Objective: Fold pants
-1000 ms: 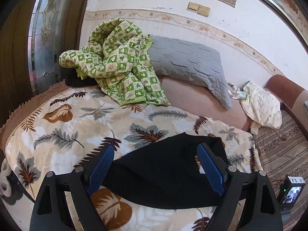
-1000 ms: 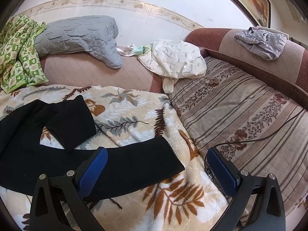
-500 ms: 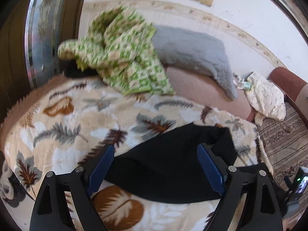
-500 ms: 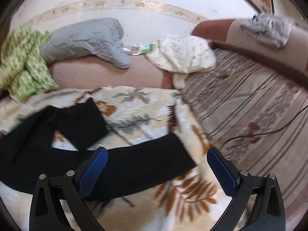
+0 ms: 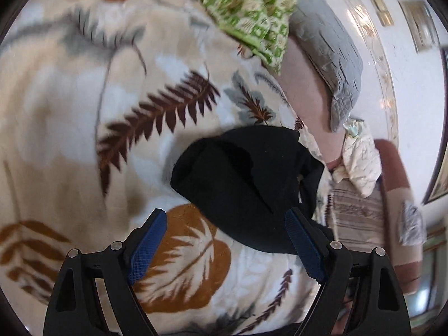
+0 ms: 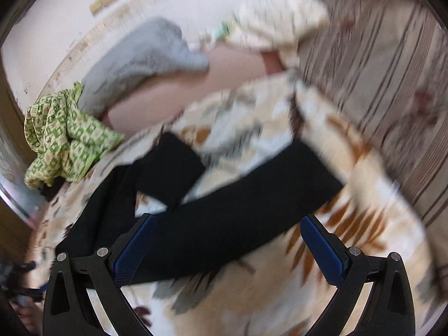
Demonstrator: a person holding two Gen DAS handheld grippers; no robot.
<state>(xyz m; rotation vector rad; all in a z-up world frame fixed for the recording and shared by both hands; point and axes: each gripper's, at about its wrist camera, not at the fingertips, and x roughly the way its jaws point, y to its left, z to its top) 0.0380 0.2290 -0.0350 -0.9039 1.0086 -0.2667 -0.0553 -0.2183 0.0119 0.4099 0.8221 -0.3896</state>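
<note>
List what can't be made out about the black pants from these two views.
- Left wrist view: the pants run behind the left claw's right finger, so that end is hidden.
- Right wrist view: motion blur smears the pants; seams and waistband unreadable.
- The right claw's left finger covers part of one leg.

I saw the black knit pants (image 6: 224, 224) lying unfolded on the leaf-patterned fleece blanket (image 6: 350, 252), one long leg stretched flat toward the blanket's edge, the other leg doubled back on itself. In my left wrist view their bunched end (image 5: 246, 179) lay slightly rumpled.
</note>
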